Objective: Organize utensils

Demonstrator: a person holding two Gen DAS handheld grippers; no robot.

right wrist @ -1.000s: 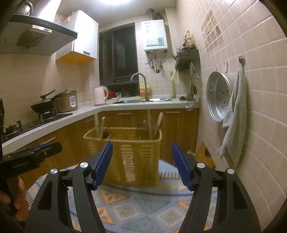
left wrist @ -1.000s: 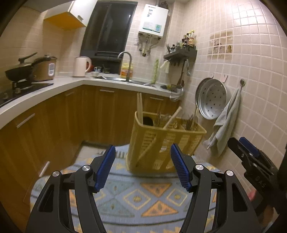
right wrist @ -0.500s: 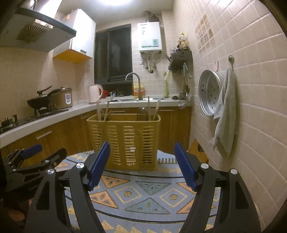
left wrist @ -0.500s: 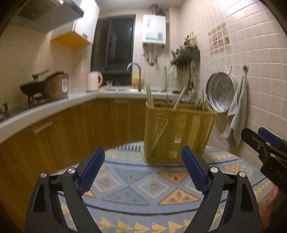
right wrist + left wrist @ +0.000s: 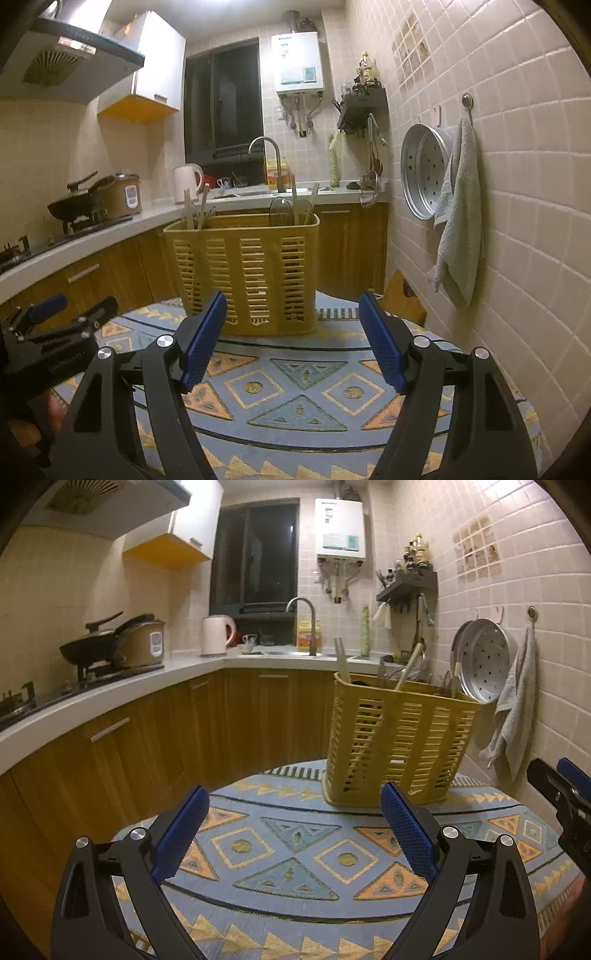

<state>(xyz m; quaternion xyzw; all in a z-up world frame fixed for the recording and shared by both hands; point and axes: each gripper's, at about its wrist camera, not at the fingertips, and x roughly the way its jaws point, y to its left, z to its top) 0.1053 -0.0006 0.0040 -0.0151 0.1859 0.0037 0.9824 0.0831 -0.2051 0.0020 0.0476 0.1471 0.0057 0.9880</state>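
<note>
Both grippers, left (image 5: 291, 834) and right (image 5: 291, 336), are hanging wide and empty, left jaws just been opening; basket (image 5: 243, 273) of utensils (image 5: 195, 214) is sitting on the table (image 5: 295, 387), nothing blocking it, towel (image 5: 458, 229) hanging nearby.

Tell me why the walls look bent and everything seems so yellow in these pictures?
Left wrist view: the fisheye lens bows the countertop and darkens the corners; dim warm light. Right wrist view: the tiled wall curves the same way, and the ceiling light glares white at the top edge.

Your left gripper (image 5: 291, 829) stands wide apart, its jaws just having opened further. Your right gripper (image 5: 292, 338) gapes, holding nothing.
</note>
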